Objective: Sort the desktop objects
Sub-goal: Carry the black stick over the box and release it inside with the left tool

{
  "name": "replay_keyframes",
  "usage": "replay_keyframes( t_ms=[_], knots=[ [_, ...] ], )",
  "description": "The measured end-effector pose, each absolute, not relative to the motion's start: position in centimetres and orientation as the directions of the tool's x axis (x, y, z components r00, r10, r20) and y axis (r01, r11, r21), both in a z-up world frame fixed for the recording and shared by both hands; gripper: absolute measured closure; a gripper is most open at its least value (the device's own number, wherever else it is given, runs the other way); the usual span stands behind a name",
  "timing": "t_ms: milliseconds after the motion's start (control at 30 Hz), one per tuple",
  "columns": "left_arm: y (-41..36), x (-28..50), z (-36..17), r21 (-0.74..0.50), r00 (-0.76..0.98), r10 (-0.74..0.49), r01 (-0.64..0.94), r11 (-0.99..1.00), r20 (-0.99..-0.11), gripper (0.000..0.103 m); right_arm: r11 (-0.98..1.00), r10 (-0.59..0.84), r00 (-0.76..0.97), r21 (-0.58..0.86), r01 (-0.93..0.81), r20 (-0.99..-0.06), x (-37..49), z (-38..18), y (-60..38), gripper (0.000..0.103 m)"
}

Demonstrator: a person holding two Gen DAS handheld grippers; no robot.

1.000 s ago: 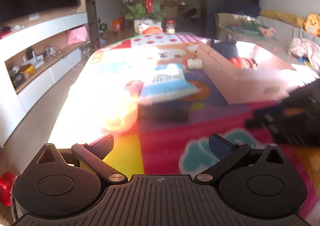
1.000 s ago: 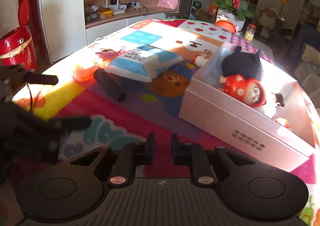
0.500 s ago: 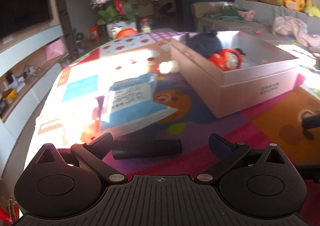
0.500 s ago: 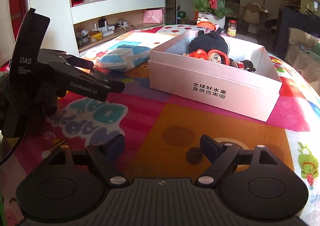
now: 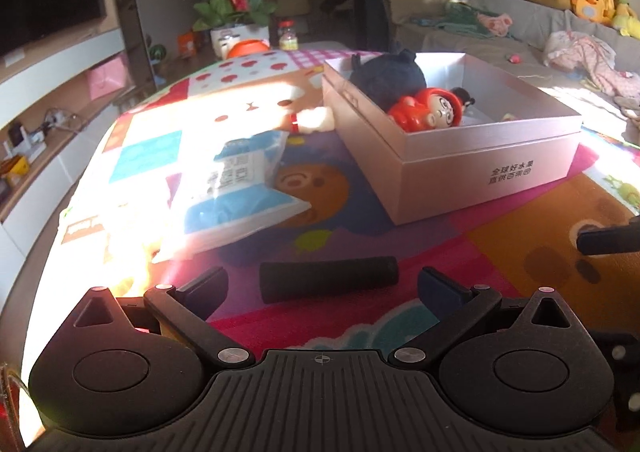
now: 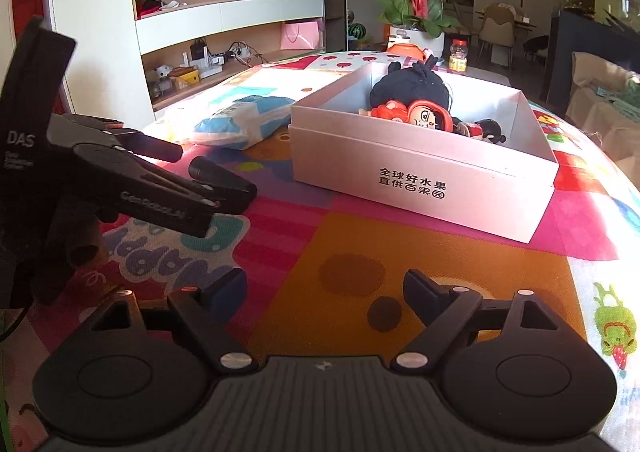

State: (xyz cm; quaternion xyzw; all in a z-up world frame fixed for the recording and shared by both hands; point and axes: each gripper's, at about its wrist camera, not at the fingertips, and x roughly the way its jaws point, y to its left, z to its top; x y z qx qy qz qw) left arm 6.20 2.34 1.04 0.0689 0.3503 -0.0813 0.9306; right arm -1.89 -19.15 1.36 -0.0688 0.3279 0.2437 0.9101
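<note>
Our left gripper (image 5: 322,284) has its jaws wide apart and holds nothing; a black cylinder (image 5: 329,278) lies crosswise on the colourful mat (image 5: 360,316) between the fingertips, at 12 o'clock just ahead. Beyond it, at 11 o'clock, we see a blue and white packet (image 5: 240,188). At 1 o'clock stands an open box (image 5: 480,172) with a red doll (image 5: 424,110) and a black plush toy (image 5: 388,76) inside. Our right gripper (image 6: 324,288) is also spread and empty, over bare mat near the box.
</note>
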Motion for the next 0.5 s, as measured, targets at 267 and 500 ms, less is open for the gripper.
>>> replay_keyframes(
  t_ms=[267,500],
  knots=[
    [0.0,6.2,1.3,0.120,0.739,-0.096,0.233,0.965,-0.667,0.023,0.889,0.343,0.698,-0.022,-0.457,-0.628,-3.3,1.7,-20.1,0.006],
    [-2.0,2.9,6.3,0.002,0.738,-0.283,0.359,0.933,-0.612,0.023,0.901,0.351,0.680,0.034,-0.433,-0.643,-4.5,1.4,-22.5,0.001]
  ],
)
